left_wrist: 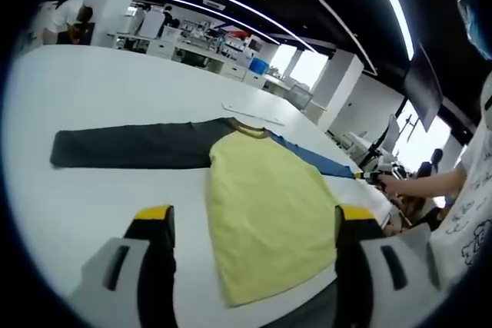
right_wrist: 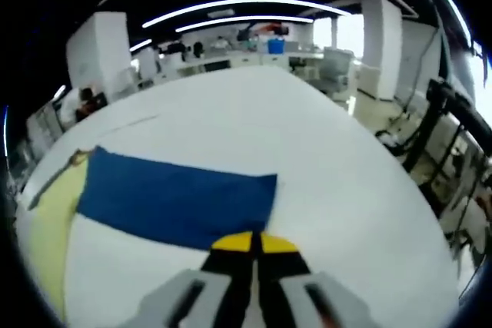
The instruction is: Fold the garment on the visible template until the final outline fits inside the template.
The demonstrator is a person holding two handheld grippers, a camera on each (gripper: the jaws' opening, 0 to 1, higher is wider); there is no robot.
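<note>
Garment (left_wrist: 261, 205) lies flat on white worktop (left_wrist: 100, 90); left tongs (left_wrist: 250, 232) spread, right tongs (right_wrist: 252, 245) pressed together, apparently at blue sleeve (right_wrist: 177, 197) edge.

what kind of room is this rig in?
Likely an open-plan lab or workshop: long ceiling light strips, rows of cluttered workbenches behind, and a big white table holding the shirt. Other people work at its edges.

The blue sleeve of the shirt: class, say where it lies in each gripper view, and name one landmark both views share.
Left gripper view: blue sleeve is a thin strip right of centre, running from the collar toward the table's far edge.
Right gripper view: blue sleeve lies broad across the centre-left, just above the shut jaws.
Shared landmark: yellow shirt body.
</note>
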